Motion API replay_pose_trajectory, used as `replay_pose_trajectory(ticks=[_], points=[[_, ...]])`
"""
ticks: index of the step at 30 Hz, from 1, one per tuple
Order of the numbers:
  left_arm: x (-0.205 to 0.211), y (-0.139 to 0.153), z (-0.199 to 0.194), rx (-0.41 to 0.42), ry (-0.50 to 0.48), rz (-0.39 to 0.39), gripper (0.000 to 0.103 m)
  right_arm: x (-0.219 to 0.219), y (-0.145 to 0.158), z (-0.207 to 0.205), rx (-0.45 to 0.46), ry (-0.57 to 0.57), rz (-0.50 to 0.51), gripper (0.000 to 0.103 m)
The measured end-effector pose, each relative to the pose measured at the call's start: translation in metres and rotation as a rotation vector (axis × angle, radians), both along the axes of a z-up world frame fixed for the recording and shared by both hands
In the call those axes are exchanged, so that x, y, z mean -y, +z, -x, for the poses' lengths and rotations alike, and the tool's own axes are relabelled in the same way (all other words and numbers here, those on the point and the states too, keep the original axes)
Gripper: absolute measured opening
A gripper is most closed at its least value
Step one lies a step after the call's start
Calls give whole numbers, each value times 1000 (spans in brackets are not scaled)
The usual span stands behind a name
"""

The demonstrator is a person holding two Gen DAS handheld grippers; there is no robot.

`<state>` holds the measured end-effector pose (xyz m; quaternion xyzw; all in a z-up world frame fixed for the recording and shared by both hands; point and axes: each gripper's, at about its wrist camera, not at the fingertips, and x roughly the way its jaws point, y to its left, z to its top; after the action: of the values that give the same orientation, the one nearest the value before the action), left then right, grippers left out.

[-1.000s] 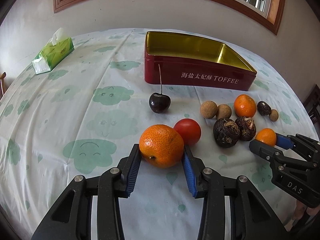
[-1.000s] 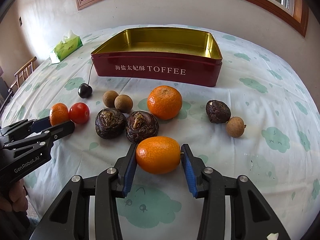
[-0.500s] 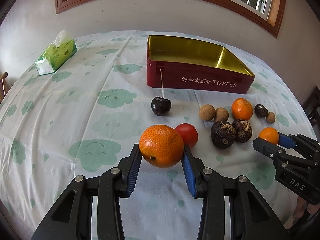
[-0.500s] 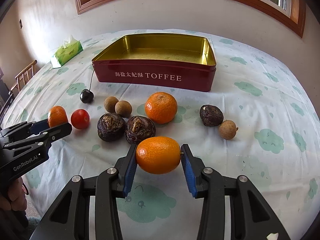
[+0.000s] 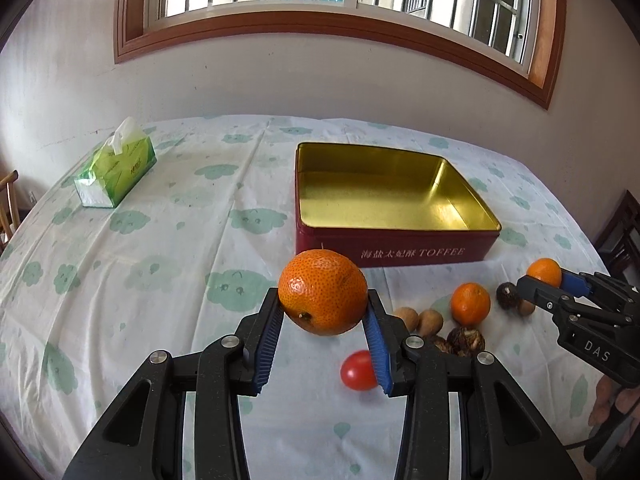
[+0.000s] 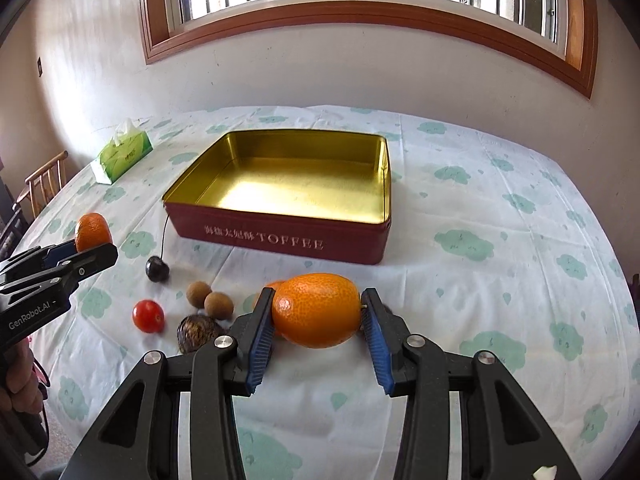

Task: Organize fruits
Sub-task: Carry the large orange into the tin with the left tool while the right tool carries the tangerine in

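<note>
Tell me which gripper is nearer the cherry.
Left. The left gripper, holding an orange, hangs just left of the cherry; the right gripper is farther right, beyond the longans.

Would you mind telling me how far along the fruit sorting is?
Nothing is stowed yet: the toffee tin holds nothing. In hand: the left gripper and right gripper each clamp an orange above the table. Left: the tomato, cherry and brown fruits on the cloth.

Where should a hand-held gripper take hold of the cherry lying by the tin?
Grip the cherry by its round dark body, coming from above with fingers either side. Its thin stem rises toward the toffee tin, too slender to pinch reliably, and the body sits apart from other fruit.
</note>
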<state>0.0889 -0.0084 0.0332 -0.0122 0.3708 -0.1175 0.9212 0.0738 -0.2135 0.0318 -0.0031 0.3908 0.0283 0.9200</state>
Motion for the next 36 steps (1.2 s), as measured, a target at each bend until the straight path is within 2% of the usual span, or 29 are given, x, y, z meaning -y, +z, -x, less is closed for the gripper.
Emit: replay_pose_trajectory(ticks=[4, 8, 13, 16, 23, 32, 36], points=[[7, 15, -28, 37, 4, -6, 41, 8, 12, -28, 20, -10, 6, 40], [18, 23, -61, 32, -10, -1, 41, 9, 16, -59, 16, -5, 26, 40], [34, 18, -93, 13, -21, -28, 41, 7, 9, -93, -15, 13, 40, 40], [43, 8, -108, -25, -23, -42, 41, 4, 0, -108, -46, 20, 46, 40], [55, -18, -128, -100, -27, -77, 41, 4, -18, -127, -92, 29, 45, 40], [60, -39, -136, -146, -23, -117, 41, 4, -32, -133, -135, 25, 40, 40], [62, -41, -134, -133, -26, -143, 41, 6, -33, -130, -141, 10, 23, 40]])
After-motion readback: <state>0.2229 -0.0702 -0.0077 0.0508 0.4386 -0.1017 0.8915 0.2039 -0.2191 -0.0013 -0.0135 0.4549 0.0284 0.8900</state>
